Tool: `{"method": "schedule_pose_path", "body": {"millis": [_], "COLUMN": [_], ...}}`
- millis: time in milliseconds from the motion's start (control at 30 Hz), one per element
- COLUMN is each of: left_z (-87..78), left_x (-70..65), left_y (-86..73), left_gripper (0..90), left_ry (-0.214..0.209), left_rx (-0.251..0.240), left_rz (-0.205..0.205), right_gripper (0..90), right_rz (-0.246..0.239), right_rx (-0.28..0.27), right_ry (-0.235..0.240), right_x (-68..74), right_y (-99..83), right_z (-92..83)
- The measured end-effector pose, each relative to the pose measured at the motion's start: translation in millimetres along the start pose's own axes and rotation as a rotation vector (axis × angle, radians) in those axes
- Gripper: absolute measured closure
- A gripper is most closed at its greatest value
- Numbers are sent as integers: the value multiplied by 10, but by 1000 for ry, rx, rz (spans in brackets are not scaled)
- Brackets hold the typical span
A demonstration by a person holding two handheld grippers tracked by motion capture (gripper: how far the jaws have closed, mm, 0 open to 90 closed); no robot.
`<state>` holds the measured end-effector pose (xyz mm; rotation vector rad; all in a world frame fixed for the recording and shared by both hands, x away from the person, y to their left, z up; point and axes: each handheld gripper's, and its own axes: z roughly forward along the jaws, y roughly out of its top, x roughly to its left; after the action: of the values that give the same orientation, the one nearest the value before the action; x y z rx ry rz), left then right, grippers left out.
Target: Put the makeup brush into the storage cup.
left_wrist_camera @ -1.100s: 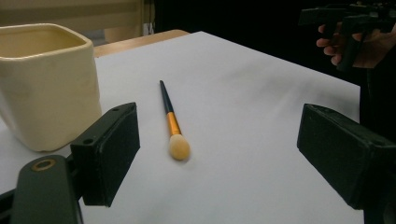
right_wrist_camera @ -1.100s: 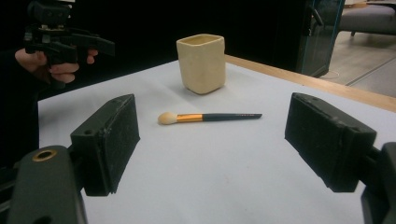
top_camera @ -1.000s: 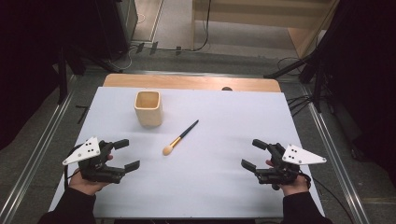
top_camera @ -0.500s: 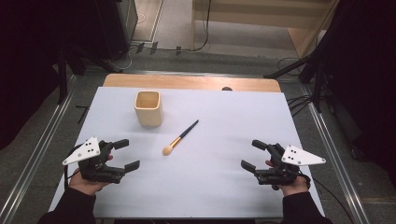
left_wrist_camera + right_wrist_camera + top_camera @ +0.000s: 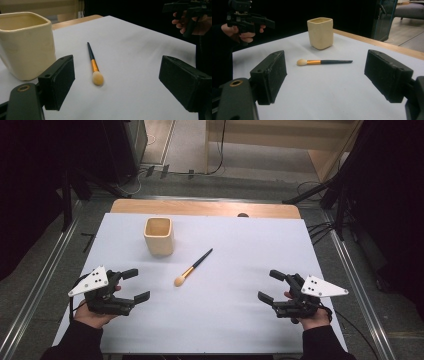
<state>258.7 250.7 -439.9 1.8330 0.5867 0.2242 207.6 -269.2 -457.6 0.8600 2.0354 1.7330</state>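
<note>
Item 1: brush (image 5: 193,267). A slim makeup-type brush with dark handle, orange band and pale round tuft. It lies flat on the white surface (image 5: 235,310), near the middle, aslant, tuft toward the person and handle tip pointing away and to the right. It touches nothing else.

Item 2: cup (image 5: 159,236). Cream-coloured, squarish, upright and open at the top, apparently empty. It stands beyond and to the left of the brush, near it but apart.

Item 3: left gripper (image 5: 136,284). Held low at the near left of the surface, jaws spread wide and holding nothing. In the left gripper view the brush (image 5: 94,66) lies ahead between the two jaws, with the cup (image 5: 26,45) close on the left.

Item 4: right gripper (image 5: 271,285). Held at the near right, well apart from the brush, jaws likewise wide open and empty. In the right gripper view the brush (image 5: 323,61) lies crosswise ahead, the cup (image 5: 320,32) behind it.

Step in hand: judged to be the start, both hands poised and nothing yet grasped. The work looks like putting the brush into the cup.

Next move: the left gripper, being nearer, would likely advance, lower its jaws astride the thin handle close to the surface, and close squarely so that the handle does not roll away.
</note>
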Motion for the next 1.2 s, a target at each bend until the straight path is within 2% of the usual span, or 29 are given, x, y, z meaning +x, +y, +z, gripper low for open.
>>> {"method": "schedule_pose_path", "body": {"millis": [233, 333, 533, 567, 867, 1200], "left_z": [80, 119, 228, 241, 361, 522], "left_x": [-6, -6, 13, 16, 31, 36], "left_y": [42, 55, 106, 116, 192, 236], "left_gripper": [140, 140, 141, 142, 144, 144], "left_ry": [-10, -13, 4, 5, 46, 51], "left_rx": [14, 11, 16, 13, 9, 16], "left_rz": [13, 7, 2, -9, -1, -9], "right_gripper": [188, 188, 188, 188, 188, 188], "right_rz": [3, 2, 5, 4, 7, 15], "right_rx": [1, 2, 3, 1, 2, 2], "right_ry": [0, 0, -2, -2, -3, -10], "right_x": [-1, -2, -4, -4, -6, -8], "right_y": [1, 2, 1, 2, 2, -2], "right_z": [-2, -2, -3, -4, -4, -11]}}
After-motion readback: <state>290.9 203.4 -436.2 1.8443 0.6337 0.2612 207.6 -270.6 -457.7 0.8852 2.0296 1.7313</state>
